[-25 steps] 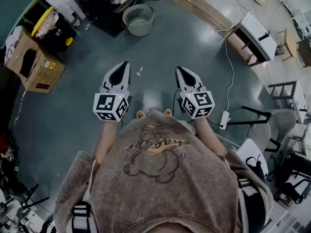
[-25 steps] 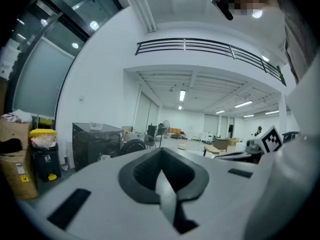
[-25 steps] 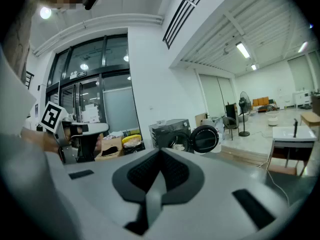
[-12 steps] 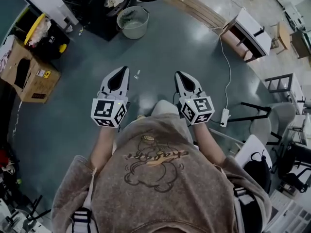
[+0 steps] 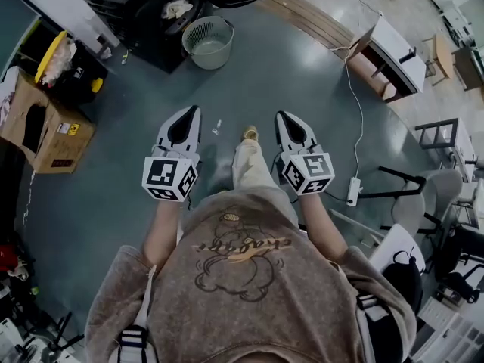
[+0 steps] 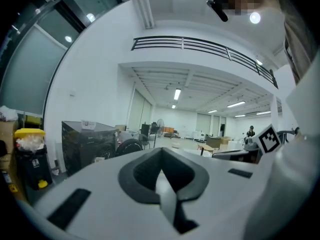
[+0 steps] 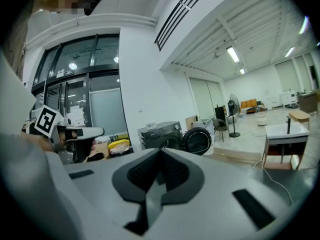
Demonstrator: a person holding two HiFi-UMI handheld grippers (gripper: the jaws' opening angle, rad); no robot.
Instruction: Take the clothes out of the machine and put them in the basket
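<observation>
Jaws together and empty, the left gripper [image 5: 189,116] and right gripper [image 5: 286,119] point level across the smooth grey-green floor [image 5: 113,165]. The boxy black machine [image 5: 144,30] stands well ahead and to the left, nearer the left gripper. Pale crumpled clothes [image 5: 176,7] show in its round mouth, and the round slatted plastic basket [image 5: 207,42] stands just beside it.

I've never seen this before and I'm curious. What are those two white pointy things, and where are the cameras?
A person holds a pinching tool, called a gripper, in each hand: the left gripper and the right gripper. One picture comes from a camera on the person's head, looking down. The other two come from cameras riding on the grippers. Both grippers are shut and empty. Ahead on the floor stand a black washing machine and a round basket.
</observation>
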